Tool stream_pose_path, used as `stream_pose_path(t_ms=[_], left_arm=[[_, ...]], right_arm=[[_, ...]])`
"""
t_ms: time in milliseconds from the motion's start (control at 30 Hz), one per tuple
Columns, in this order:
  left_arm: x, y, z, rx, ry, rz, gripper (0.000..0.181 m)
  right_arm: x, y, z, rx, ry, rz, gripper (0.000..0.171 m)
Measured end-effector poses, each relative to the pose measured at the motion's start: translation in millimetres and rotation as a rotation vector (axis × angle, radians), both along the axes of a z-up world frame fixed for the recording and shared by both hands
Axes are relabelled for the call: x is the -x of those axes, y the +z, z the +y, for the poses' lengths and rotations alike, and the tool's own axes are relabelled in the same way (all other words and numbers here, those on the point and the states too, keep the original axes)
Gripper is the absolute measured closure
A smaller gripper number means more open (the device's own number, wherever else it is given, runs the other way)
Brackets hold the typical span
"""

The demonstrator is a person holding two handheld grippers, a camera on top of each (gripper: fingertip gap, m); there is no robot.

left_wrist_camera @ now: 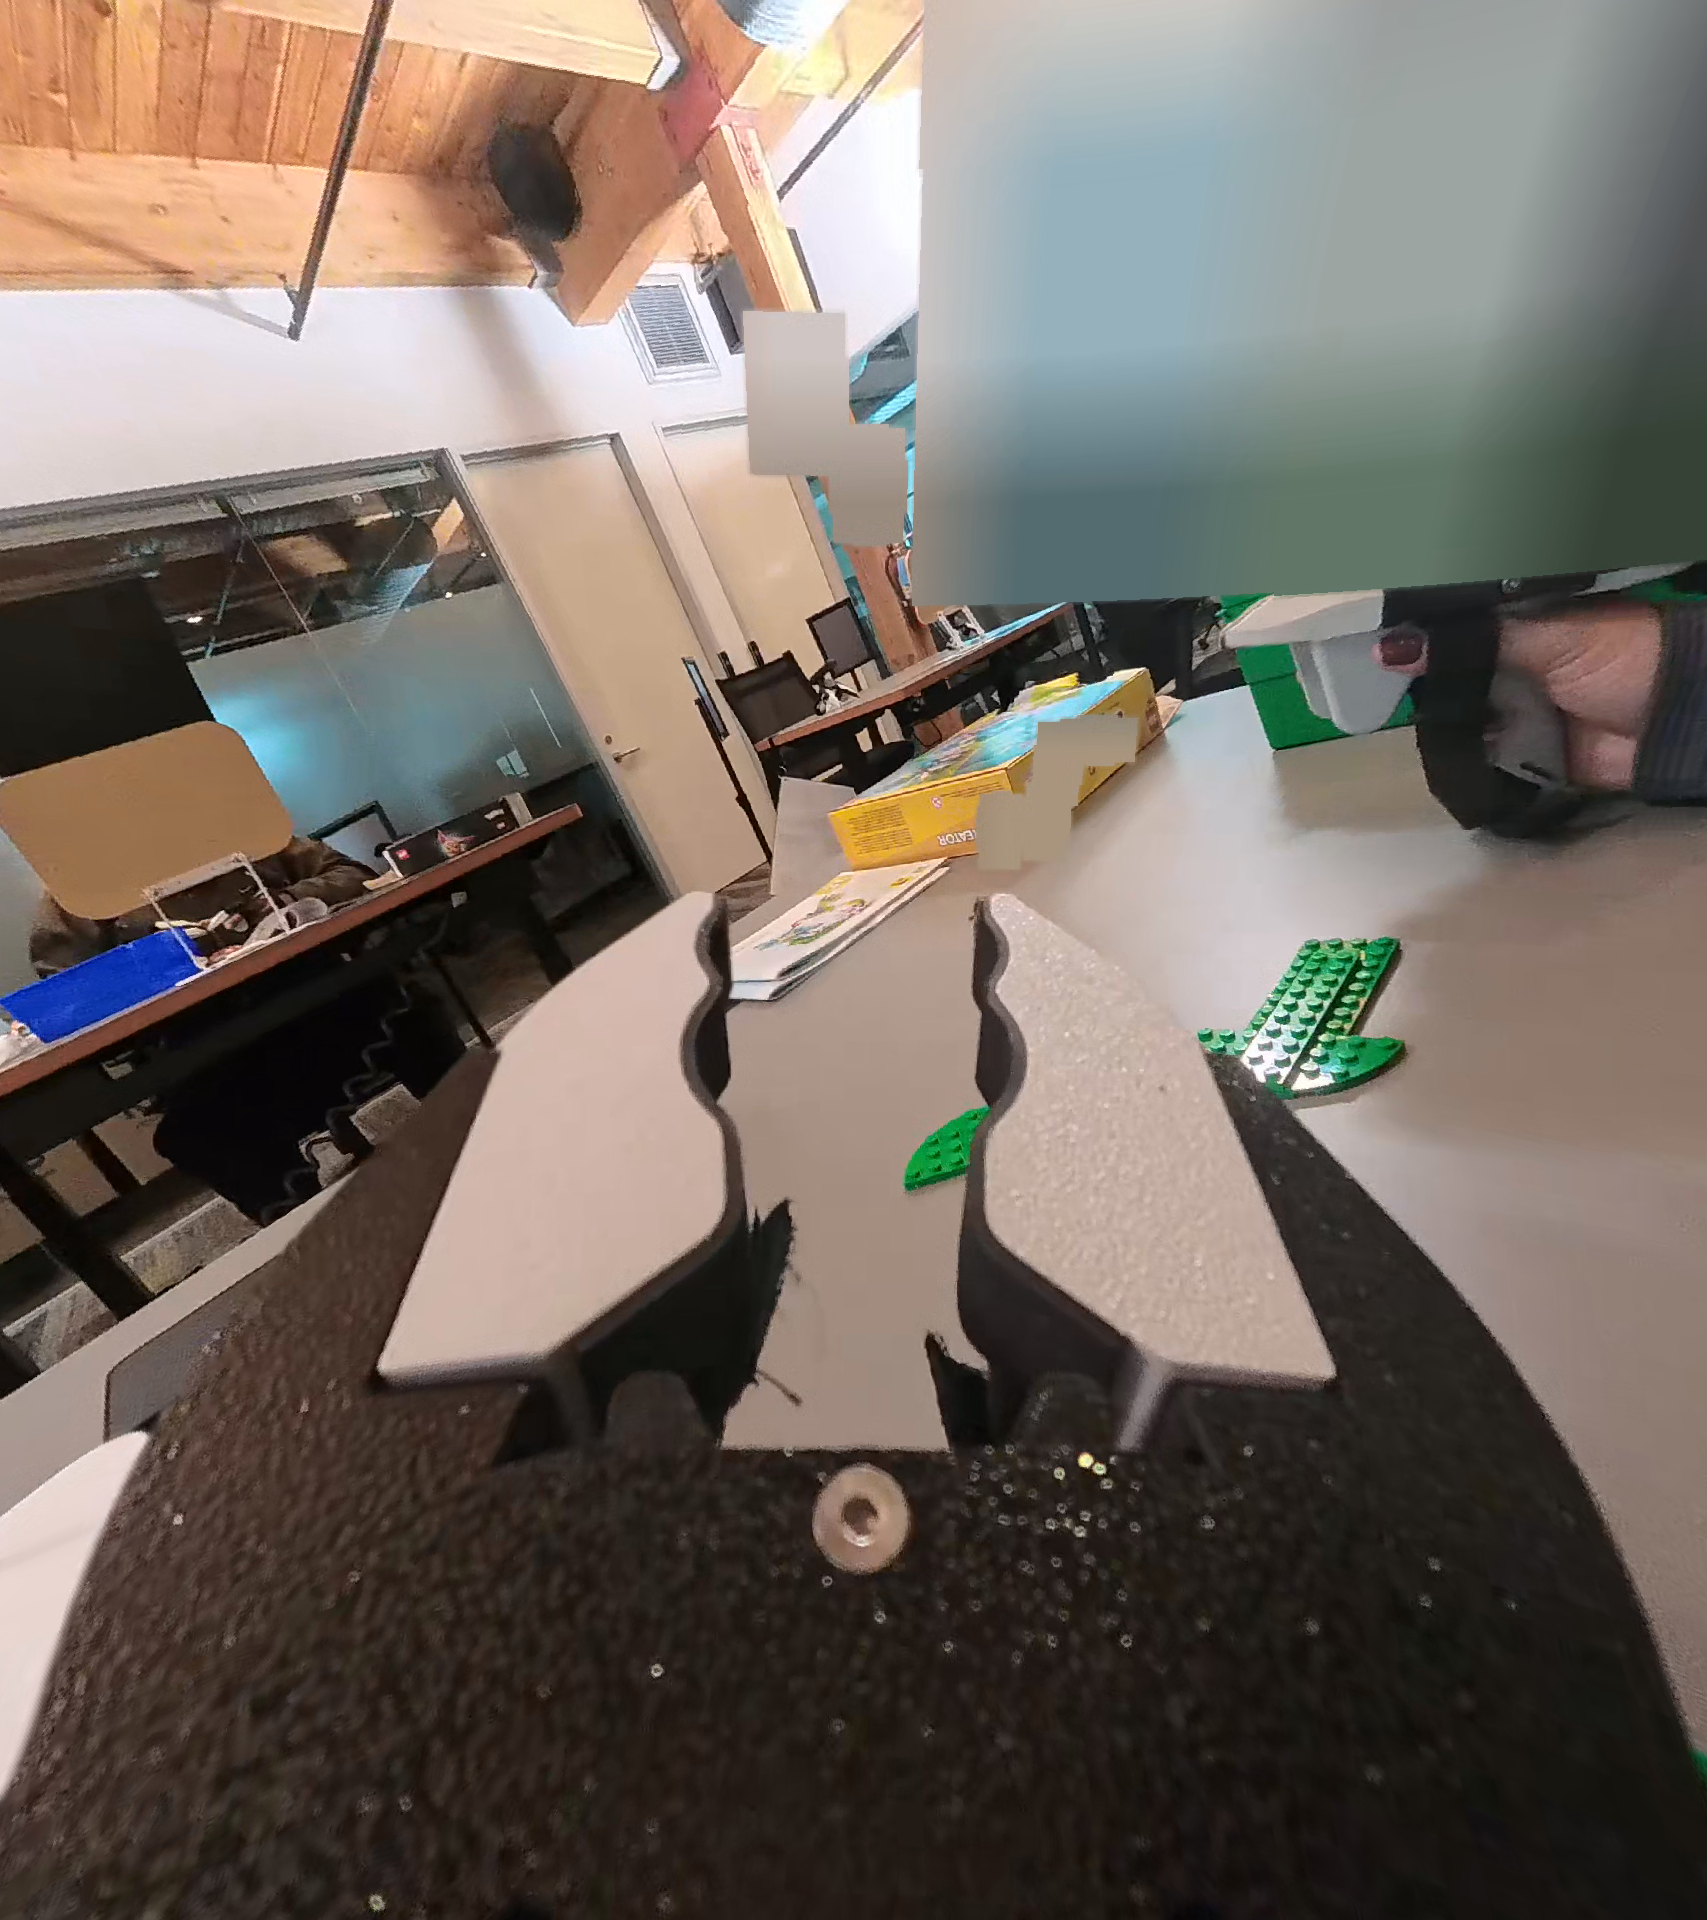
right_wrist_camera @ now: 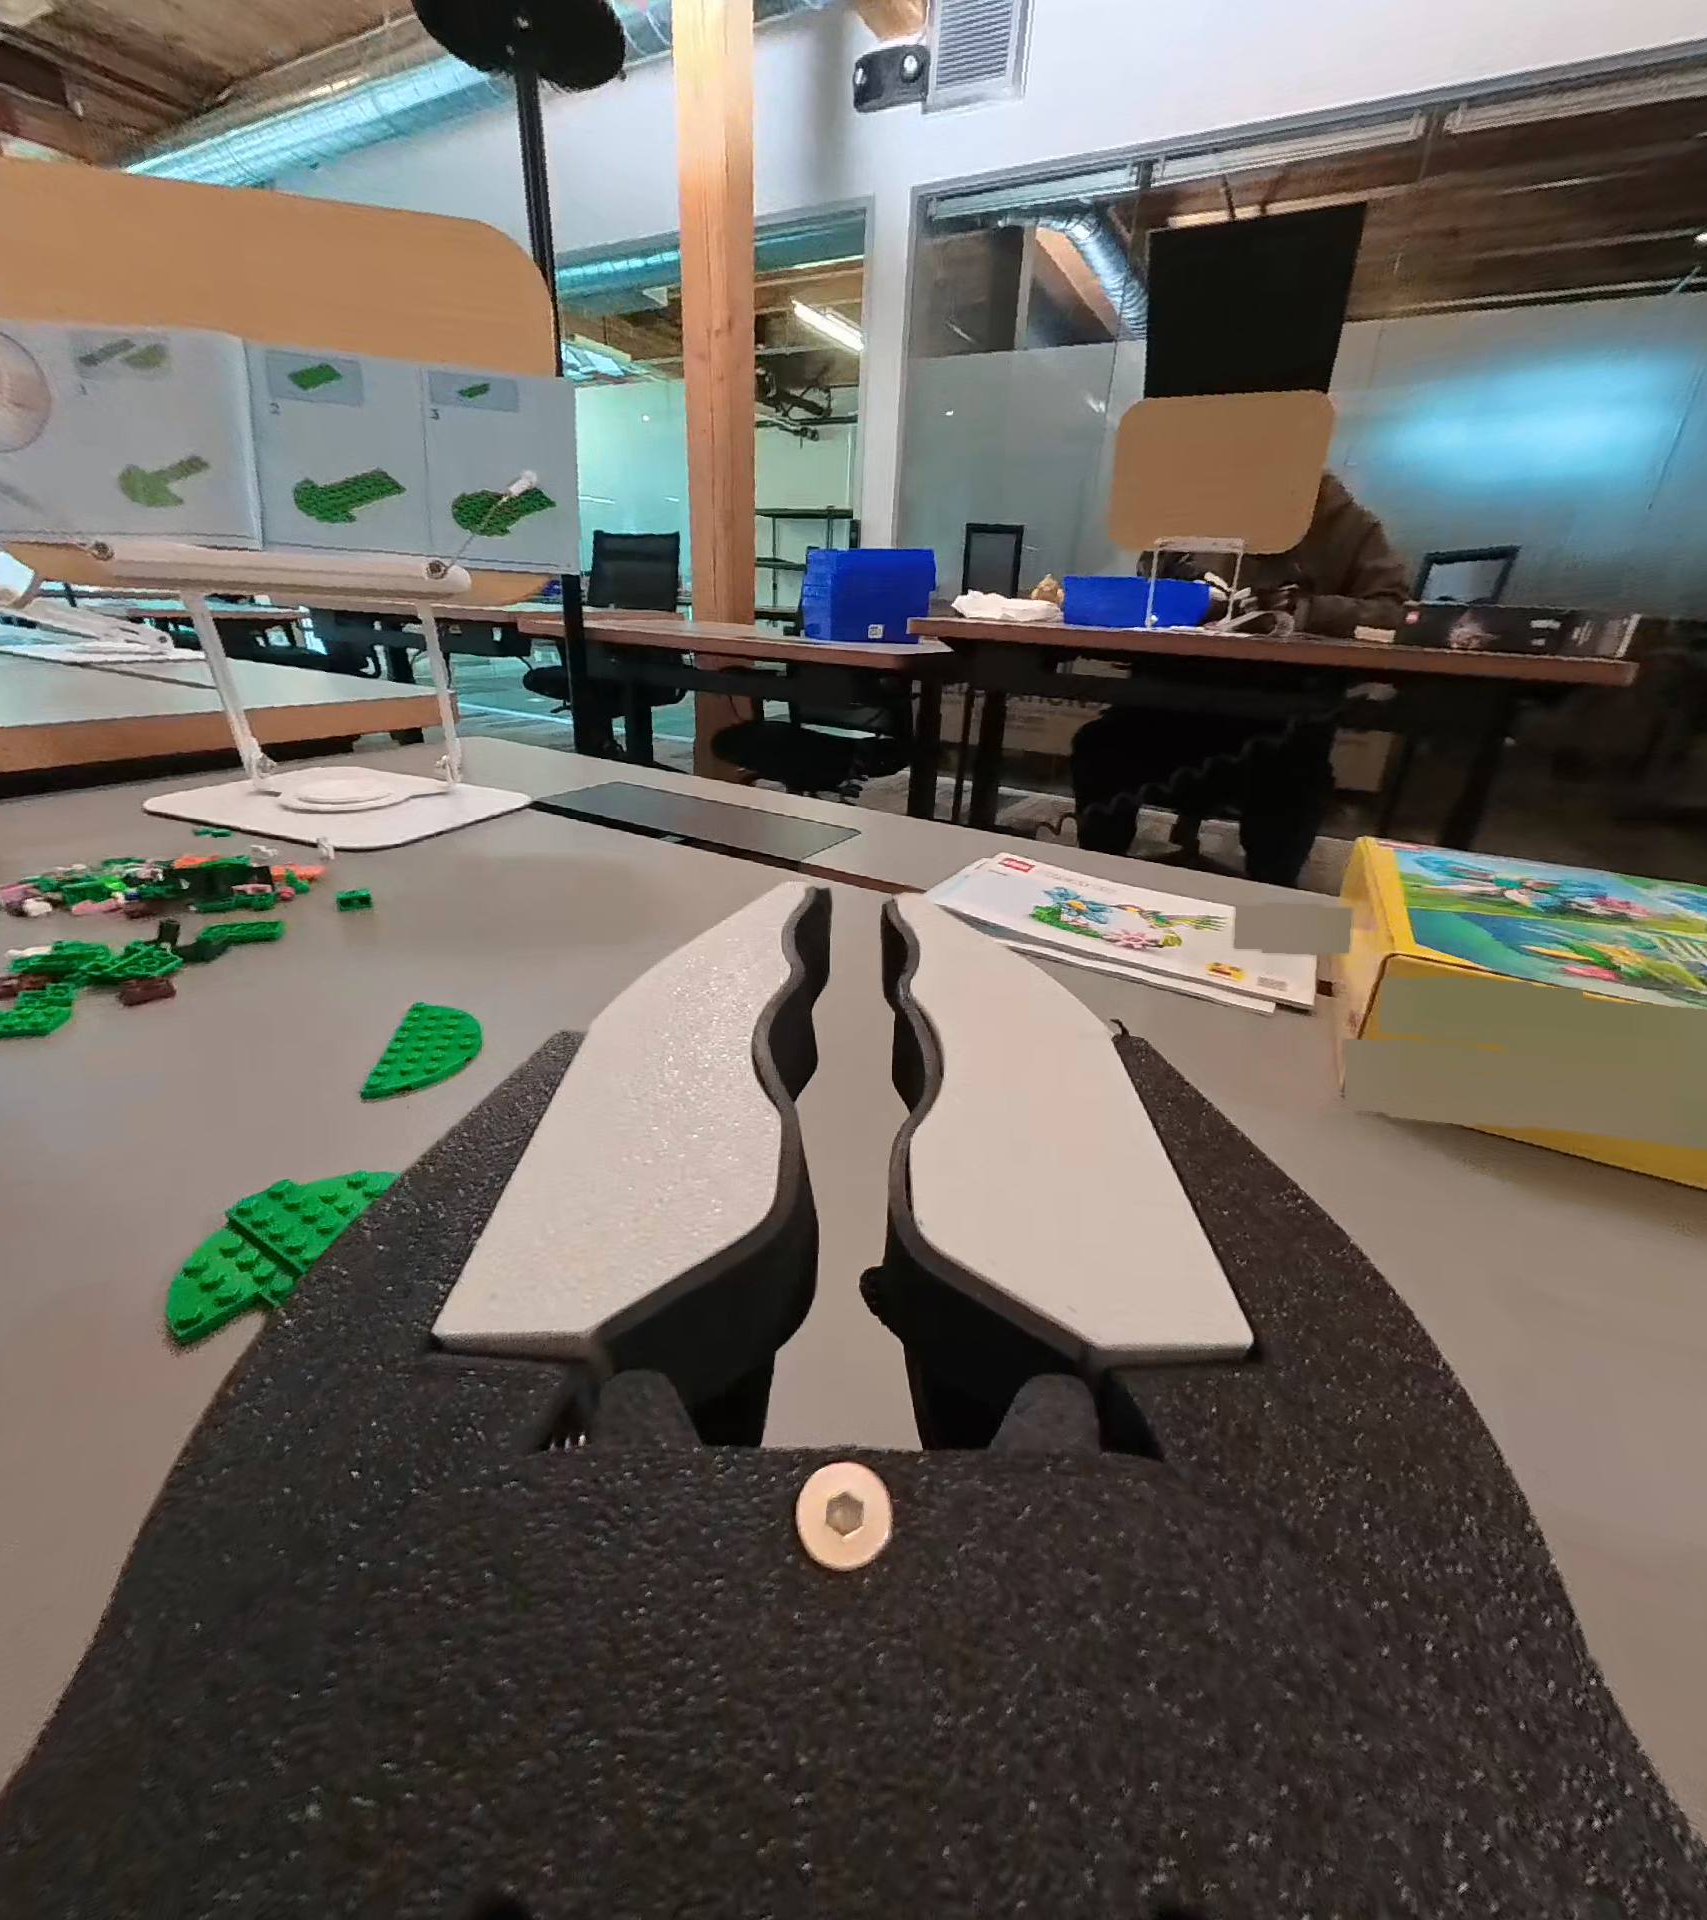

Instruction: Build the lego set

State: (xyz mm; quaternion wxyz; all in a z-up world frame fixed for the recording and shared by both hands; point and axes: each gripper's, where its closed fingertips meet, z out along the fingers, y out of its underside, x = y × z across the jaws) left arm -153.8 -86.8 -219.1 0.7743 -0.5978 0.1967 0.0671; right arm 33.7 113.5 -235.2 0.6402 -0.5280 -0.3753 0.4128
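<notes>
In the left wrist view my left gripper (left_wrist_camera: pixel 849 925) is open and empty, held above the grey table (left_wrist_camera: pixel 1503 1195). A flat green plate assembly (left_wrist_camera: pixel 1311 1013) lies to its right. A small rounded green plate (left_wrist_camera: pixel 944 1148) lies partly hidden behind my right finger. In the right wrist view my right gripper (right_wrist_camera: pixel 856 904) is empty, its jaws only a narrow slit apart. To its left lie a green half-round plate (right_wrist_camera: pixel 423 1049) and a joined green plate piece (right_wrist_camera: pixel 257 1252). A pile of loose bricks (right_wrist_camera: pixel 101 930) lies far left.
An instruction sheet on a white stand (right_wrist_camera: pixel 246 447) stands at the back left. A booklet (right_wrist_camera: pixel 1119 925) and a yellow box (right_wrist_camera: pixel 1576 1023) lie to the right. The hand (left_wrist_camera: pixel 1576 701) holding the other gripper shows at upper right. A person sits at a far desk. Tip to tip, the grippers are about 30 cm apart. The flat green plate assembly (left_wrist_camera: pixel 1311 1013) is about equally far from each gripper, around 15 cm. The small rounded green plate (left_wrist_camera: pixel 944 1148) lies some 15 cm from my left tips, 25 cm from my right tips. Look for it in the right wrist view (right_wrist_camera: pixel 438 1020) too.
</notes>
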Motion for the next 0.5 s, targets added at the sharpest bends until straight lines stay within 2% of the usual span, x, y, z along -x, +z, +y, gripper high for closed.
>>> stream_pose_path(t_ms=[67, 133, 200, 367, 500], left_arm=[[-3.8, 4.3, -1.9, -0.008, -0.01, -0.001, 0.135], [-8.2, 9.5, -1.7, 0.004, -0.006, -0.012, 0.123], [-16.0, 12.4, -1.6, 0.03, -0.016, -0.031, 0.12], [-36.8, 17.5, -8.1, 0.02, -0.062, -0.004, 0.119], [-24.1, 35.7, -14.8, -0.037, -0.022, -0.018, 0.121]], right_arm=[[3.6, -2.6, -2.5, -0.017, 0.005, -0.026, 0.163], [8.1, -5.8, -6.4, -0.034, 0.018, -0.055, 0.163], [12.4, -8.7, -10.5, -0.056, 0.031, -0.084, 0.164], [18.9, -12.6, -18.0, -0.109, 0.044, -0.135, 0.164], [20.4, -13.2, -20.5, -0.126, 0.048, -0.145, 0.164]])
